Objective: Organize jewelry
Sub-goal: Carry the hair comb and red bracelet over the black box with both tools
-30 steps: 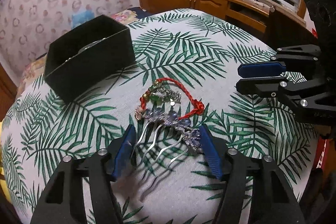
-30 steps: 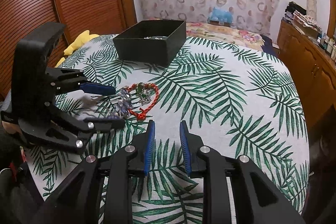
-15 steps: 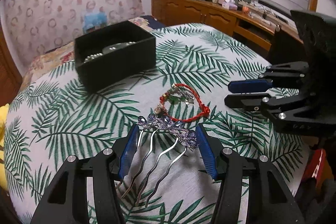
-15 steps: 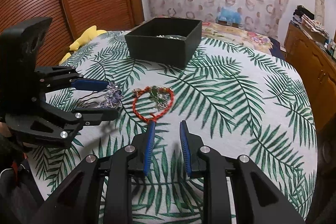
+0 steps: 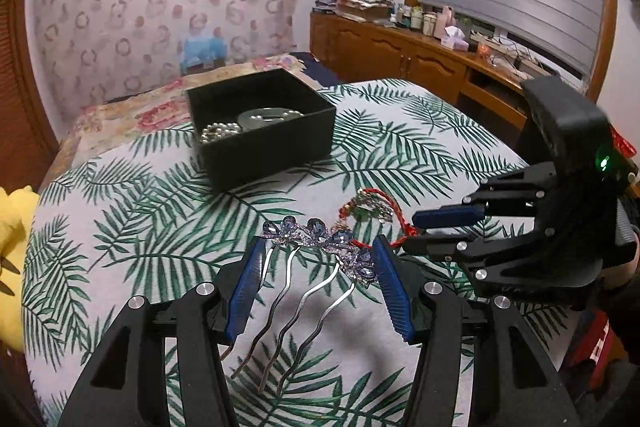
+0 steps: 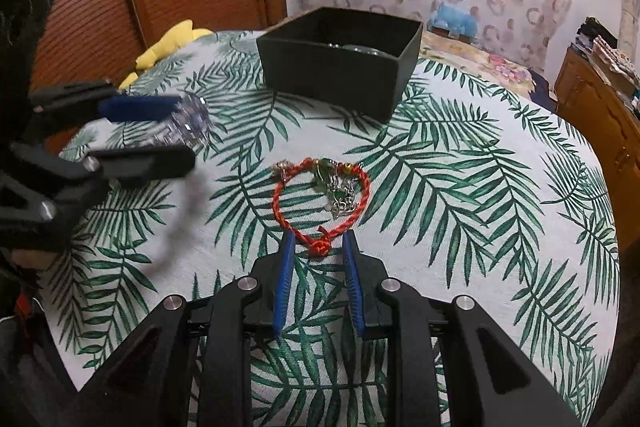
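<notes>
Two grippers: left gripper (image 5: pixel 318 263) fingers clamp the hair comb (image 5: pixel 320 241); right gripper (image 6: pixel 318 251) fingers parted around the red bracelet (image 6: pixel 320 193).

A silver hair comb (image 5: pixel 316 259) with a row of blue-violet crystal flowers spans the gap between the left gripper's (image 5: pixel 316 267) jaws, its ends against both pads, its wavy prongs trailing back toward the gripper body — lifted off the cloth. A red braided cord bracelet (image 6: pixel 322 201) with green beads and silver charms lies flat, its knot between the tips of the right gripper's (image 6: pixel 318 251) jaws. Beyond both jaws stands an open black box (image 5: pixel 260 123) — pearls and a pale ring inside.
</notes>
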